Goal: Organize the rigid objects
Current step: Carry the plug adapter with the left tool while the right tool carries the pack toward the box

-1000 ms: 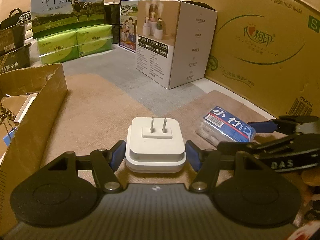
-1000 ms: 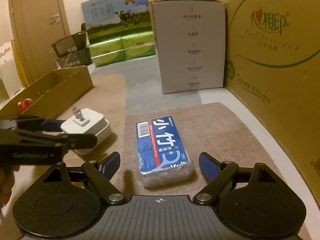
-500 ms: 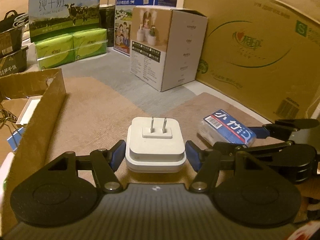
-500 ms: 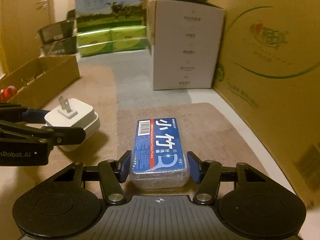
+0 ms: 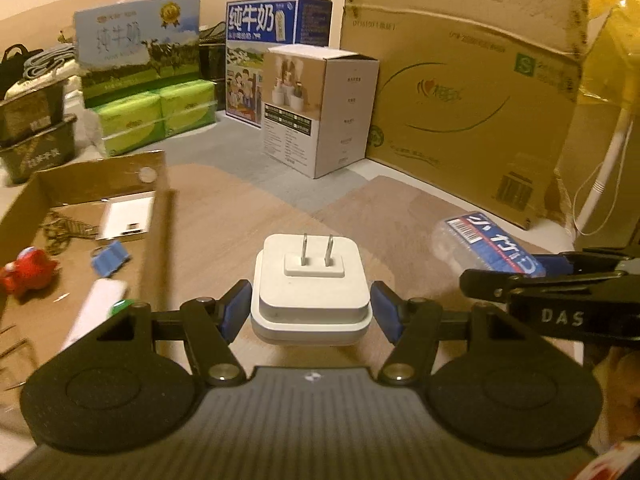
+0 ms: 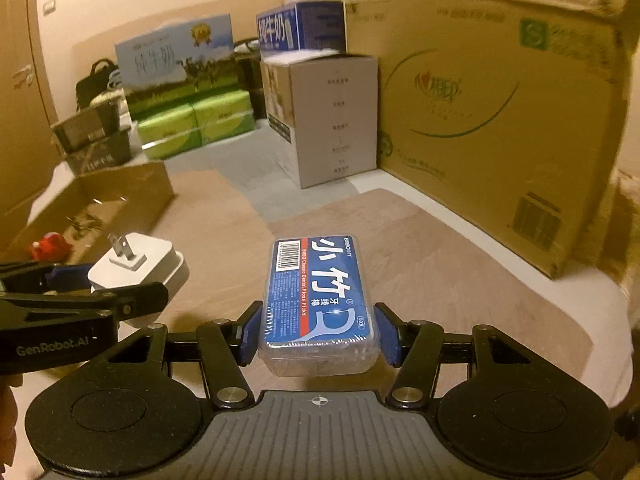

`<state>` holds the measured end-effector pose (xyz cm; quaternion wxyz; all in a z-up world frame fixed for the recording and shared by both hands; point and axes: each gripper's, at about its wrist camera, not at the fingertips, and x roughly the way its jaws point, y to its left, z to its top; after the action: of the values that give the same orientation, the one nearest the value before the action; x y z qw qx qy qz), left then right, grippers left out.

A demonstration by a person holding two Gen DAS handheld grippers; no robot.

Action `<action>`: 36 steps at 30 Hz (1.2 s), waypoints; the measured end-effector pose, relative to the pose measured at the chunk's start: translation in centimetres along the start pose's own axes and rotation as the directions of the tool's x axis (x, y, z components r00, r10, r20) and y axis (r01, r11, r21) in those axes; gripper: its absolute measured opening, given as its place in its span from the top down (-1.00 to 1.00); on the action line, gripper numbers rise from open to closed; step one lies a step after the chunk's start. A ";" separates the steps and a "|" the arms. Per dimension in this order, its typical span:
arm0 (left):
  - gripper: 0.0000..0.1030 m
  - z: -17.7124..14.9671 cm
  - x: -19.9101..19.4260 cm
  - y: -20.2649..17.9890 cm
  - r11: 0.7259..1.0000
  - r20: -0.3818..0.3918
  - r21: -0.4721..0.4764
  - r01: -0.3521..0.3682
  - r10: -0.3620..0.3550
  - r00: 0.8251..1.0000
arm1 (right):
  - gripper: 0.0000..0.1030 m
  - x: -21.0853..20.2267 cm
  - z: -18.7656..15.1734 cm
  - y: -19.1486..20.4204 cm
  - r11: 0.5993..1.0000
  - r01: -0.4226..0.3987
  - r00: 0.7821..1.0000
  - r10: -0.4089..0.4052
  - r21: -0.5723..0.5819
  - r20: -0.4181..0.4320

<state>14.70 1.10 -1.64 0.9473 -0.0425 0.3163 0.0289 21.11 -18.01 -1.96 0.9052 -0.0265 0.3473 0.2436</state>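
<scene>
Above the brown mat [image 6: 460, 264], right of the open cardboard tray [image 5: 158, 216], the left gripper [image 5: 311, 306] clamps a white plug adapter [image 5: 311, 292], prongs up, while the right gripper [image 6: 316, 330], jaws just closed, pinches a blue floss-pick box [image 6: 318, 296] beside it.

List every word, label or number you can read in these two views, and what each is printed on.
"BMBO Classic Dental Floss Picks" and "50": floss box in the right gripper.
"纯牛奶": blue milk carton.
"S": big cardboard box.
"DAS": side of the right gripper, seen from the left wrist.
"GenRobot.AI": side of the left gripper, seen from the right wrist.
White box print, barcode digits: too small to read.
White charger: no text.
</scene>
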 end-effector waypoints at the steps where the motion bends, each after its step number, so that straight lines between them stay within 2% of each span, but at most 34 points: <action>1: -0.20 -0.2 -0.9 0.3 1.000 0.003 0.001 0.001 -0.001 1.000 | -0.12 -0.8 -0.2 0.5 1.000 0.001 1.000 -0.001 0.009 0.002; 6: -0.20 -1.2 -5.1 1.9 1.000 0.019 0.008 0.007 -0.007 1.000 | -0.12 -4.7 -1.0 3.7 0.999 0.023 0.999 -0.023 0.024 0.024; 14: -0.20 -2.8 -10.0 5.2 1.000 0.028 -0.004 -0.007 0.007 1.000 | -0.12 -8.1 -2.9 8.8 1.000 0.011 0.999 -0.012 0.026 0.037; 26: -0.20 -4.3 -14.1 11.2 0.993 0.025 -0.068 -0.093 0.095 0.995 | -0.12 -8.3 -3.7 16.2 0.993 -0.101 0.994 0.102 -0.058 0.026; 36: -0.20 -4.9 -15.7 14.3 0.984 0.022 -0.103 -0.143 0.146 0.989 | -0.12 -7.8 -3.6 20.1 0.980 -0.162 0.986 0.165 -0.115 0.018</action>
<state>-1.91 14.37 2.95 0.9439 -0.0670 0.3024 0.1143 4.71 -4.36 2.78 0.8840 -0.0456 0.3214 0.3366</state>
